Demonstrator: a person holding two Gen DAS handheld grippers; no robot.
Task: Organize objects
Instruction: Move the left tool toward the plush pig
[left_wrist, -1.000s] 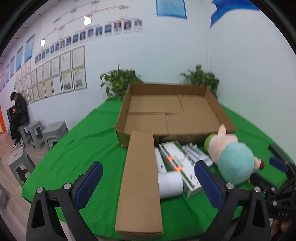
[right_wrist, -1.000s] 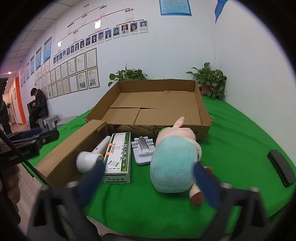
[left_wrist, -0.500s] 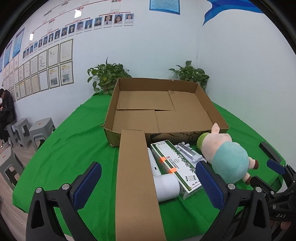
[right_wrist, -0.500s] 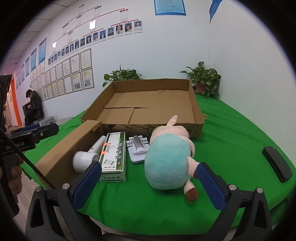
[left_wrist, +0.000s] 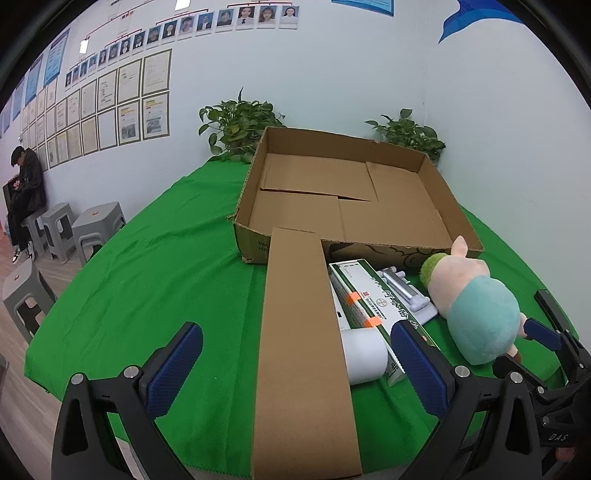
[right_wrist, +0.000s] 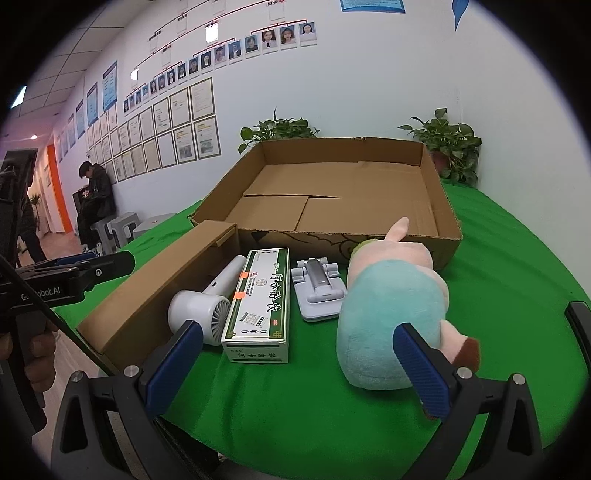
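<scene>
Green-clothed table (right_wrist: 498, 258), lower frame: soft light teal-and-pink plush pig (right_wrist: 391, 314), squeeze its teal belly. Left gripper (left_wrist: 295, 365) and right gripper (right_wrist: 299, 363) both spread apart, holding nothing.

White wall (left_wrist: 332, 92) hung with framed certificates (left_wrist: 110, 107), two potted plants (right_wrist: 277, 131), grey stools (left_wrist: 96, 225), wood-look floor (left_wrist: 14, 417)
</scene>
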